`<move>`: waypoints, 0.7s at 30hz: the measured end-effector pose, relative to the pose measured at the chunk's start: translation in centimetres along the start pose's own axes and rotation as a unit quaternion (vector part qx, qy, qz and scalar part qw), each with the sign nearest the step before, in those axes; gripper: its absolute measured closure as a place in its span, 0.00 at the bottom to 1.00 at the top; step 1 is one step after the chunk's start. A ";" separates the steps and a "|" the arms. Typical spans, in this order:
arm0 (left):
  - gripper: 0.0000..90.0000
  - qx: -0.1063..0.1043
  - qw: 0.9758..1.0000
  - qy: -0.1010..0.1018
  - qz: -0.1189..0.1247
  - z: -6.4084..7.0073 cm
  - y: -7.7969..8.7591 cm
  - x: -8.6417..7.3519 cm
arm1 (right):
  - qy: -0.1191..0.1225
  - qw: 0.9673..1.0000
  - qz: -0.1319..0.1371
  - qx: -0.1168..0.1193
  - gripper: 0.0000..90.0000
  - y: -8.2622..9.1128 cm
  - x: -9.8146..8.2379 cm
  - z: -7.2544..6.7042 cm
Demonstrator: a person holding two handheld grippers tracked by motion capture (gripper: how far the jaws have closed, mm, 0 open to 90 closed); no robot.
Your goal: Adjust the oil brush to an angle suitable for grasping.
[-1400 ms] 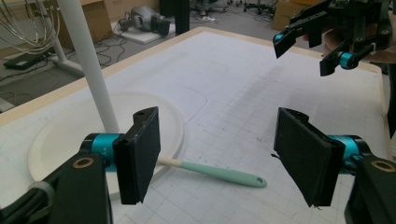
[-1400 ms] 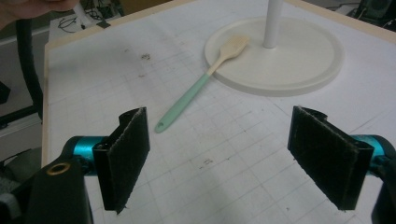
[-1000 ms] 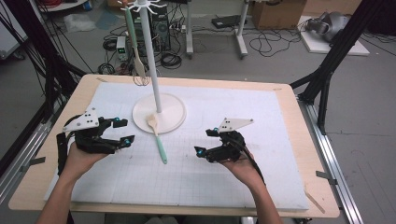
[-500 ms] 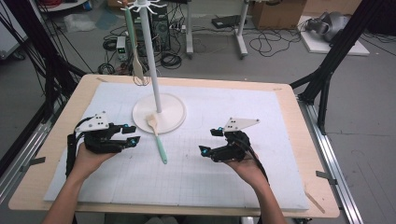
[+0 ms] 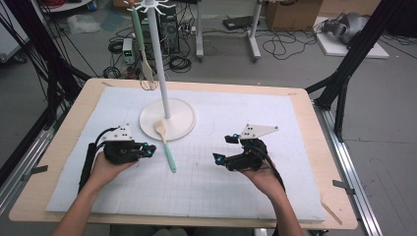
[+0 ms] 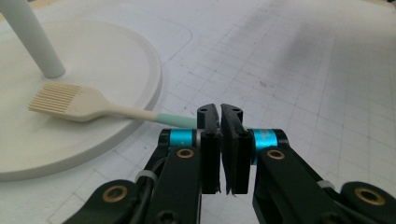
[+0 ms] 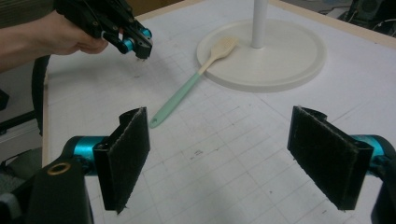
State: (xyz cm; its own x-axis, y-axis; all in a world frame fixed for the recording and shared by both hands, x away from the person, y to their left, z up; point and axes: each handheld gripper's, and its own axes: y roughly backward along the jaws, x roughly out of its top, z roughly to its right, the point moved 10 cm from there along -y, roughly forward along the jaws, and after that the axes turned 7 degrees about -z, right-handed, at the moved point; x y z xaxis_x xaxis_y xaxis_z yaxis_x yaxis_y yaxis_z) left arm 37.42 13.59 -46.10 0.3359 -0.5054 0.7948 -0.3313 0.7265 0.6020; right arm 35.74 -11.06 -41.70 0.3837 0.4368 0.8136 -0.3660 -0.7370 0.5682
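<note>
A: High view first. Left gripper [image 5: 149, 149] low over the mat, just beside the mint handle of the silicone brush [image 5: 166, 145], jaws having just closed together with nothing between them. Brush lying with its cream head on the rim of the stand base [image 5: 182, 129] and its handle out on the white mat [image 5: 275, 123]. Right gripper [image 5: 225, 150] well apart from it, jaws spread, holding nothing. Second utensil [image 5: 141, 46] hanging from the top of the stand.

B: And the left gripper view?

A: Pads pressed flat against each other, brush [image 6: 84, 103] passing behind the tips, handle not caught.

B: Right gripper view?

A: Both pads wide apart, brush [image 7: 187, 91] lying farther off, left gripper [image 7: 139, 43] hovering near its handle.

B: Step in hand, then?

A: Likely the approach to picking up the brush, grasp not yet made. Next: open the left jaws, straddle the handle, close firmly, then lift.
</note>
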 end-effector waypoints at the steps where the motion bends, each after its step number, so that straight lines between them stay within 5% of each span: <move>1: 0.96 -0.002 1.000 0.002 -0.004 0.1 -0.3 -0.1 | 0.000 1.000 0.001 0.000 0.22 0.0 0.0 0.0; 21: 0.99 -0.016 0.999 0.016 -0.050 -0.1 -3.7 -1.8 | -0.005 1.000 0.001 -0.006 0.22 0.4 -0.4 0.4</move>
State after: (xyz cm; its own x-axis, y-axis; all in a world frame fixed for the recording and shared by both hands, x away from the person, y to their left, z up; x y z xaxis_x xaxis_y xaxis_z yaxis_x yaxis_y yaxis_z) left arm 38.15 11.90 -49.79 0.3937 -0.5608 0.7283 -0.2675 0.6882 0.6745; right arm 35.78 -11.78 -41.88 0.3907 0.4307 0.8135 -0.3771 -0.7313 0.5683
